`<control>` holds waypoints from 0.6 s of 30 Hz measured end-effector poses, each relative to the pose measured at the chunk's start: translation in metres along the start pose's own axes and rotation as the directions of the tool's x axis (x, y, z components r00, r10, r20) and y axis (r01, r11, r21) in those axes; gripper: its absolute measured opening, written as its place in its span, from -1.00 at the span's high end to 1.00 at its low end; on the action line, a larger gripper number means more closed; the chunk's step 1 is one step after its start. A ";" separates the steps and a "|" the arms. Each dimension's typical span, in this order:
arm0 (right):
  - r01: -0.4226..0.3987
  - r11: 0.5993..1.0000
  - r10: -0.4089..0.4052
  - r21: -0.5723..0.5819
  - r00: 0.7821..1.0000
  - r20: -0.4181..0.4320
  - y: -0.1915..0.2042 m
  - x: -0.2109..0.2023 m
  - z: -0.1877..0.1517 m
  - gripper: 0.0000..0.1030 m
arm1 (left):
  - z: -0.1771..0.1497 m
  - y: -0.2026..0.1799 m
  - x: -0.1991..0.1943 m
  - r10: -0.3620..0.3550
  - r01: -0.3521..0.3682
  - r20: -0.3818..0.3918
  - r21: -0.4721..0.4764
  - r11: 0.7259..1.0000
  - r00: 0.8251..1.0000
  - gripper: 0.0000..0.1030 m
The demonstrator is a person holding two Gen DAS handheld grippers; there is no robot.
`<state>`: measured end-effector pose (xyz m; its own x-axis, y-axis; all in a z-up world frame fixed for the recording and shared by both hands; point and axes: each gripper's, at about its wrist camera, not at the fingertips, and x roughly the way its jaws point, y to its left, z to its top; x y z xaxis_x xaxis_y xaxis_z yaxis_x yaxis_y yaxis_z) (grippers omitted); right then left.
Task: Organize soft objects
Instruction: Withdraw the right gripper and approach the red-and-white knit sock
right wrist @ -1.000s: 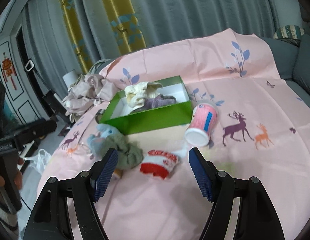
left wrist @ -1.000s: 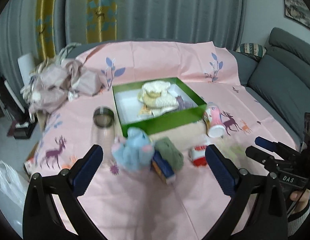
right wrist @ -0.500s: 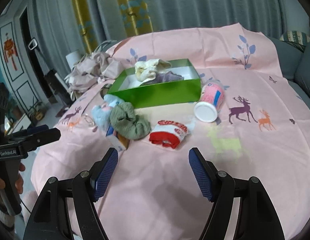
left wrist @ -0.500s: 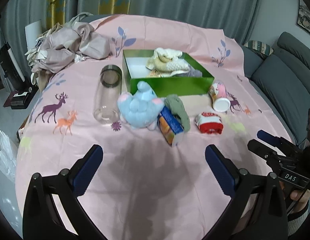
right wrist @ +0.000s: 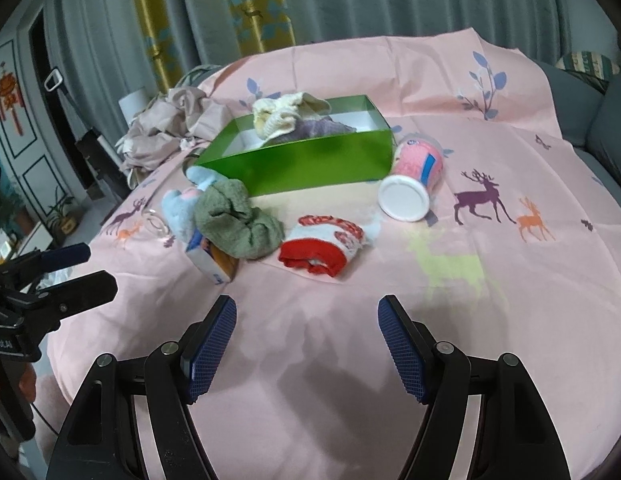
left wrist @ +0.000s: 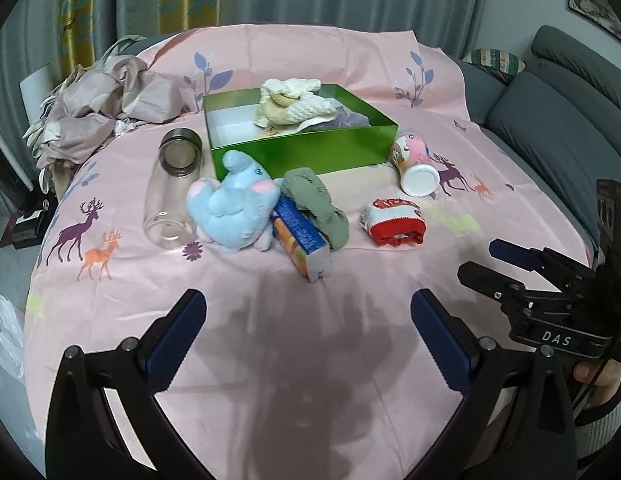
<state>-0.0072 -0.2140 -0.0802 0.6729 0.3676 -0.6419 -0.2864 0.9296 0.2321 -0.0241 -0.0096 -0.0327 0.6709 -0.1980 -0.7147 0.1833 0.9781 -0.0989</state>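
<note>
- The letters "DAS" are read in white on the body of the right gripper (left wrist: pixel 510 264) where it is seen from the left wrist view; the print on the other gripper body is too blurred to be read.
- Red lettering is seen on the white part of the rolled red and white sock (right wrist: pixel 324 246), but it cannot be made out.
- The pink cup (right wrist: pixel 412 182) is laid on its side just beside the green box (right wrist: pixel 310 160); a cartoon picture is printed on it, and its text is not readable.
- The blue and orange carton (left wrist: pixel 304 240) is printed, also unreadable.
- The blue plush toy (left wrist: pixel 234 210) is laid in front of the box, between the clear glass jar (left wrist: pixel 172 196) and the green cloth (left wrist: pixel 316 206), which is crumpled over the carton.
- Cream knitted pieces (left wrist: pixel 292 104) and a purple cloth (right wrist: pixel 318 128) are placed inside the box.
- The left gripper (left wrist: pixel 308 336) is held released above bare pink tablecloth (left wrist: pixel 270 360); nothing is between its jaws.
- The right gripper is released too, with nothing grasped.
</note>
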 end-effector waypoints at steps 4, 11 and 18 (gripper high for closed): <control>0.002 1.000 -0.002 0.020 1.000 -0.009 -0.008 0.005 -0.001 -0.44 | 0.002 -0.005 0.007 -0.005 0.005 -0.016 0.012 1.000 1.000 -0.98; -0.008 0.999 0.009 0.036 1.000 -0.021 -0.018 0.017 -0.001 -0.44 | 0.007 -0.012 0.022 -0.009 0.010 -0.037 0.018 1.000 0.999 -0.98; 0.002 0.999 -0.002 0.036 1.000 -0.008 -0.023 0.024 0.000 -0.44 | 0.023 -0.025 0.034 -0.056 0.057 -0.019 0.042 0.998 0.998 -0.98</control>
<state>0.0155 -0.2270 -0.1012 0.6682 0.3654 -0.6480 -0.2604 0.9309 0.2563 0.0102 -0.0422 -0.0385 0.6458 -0.2512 -0.7210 0.2512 0.9617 -0.1100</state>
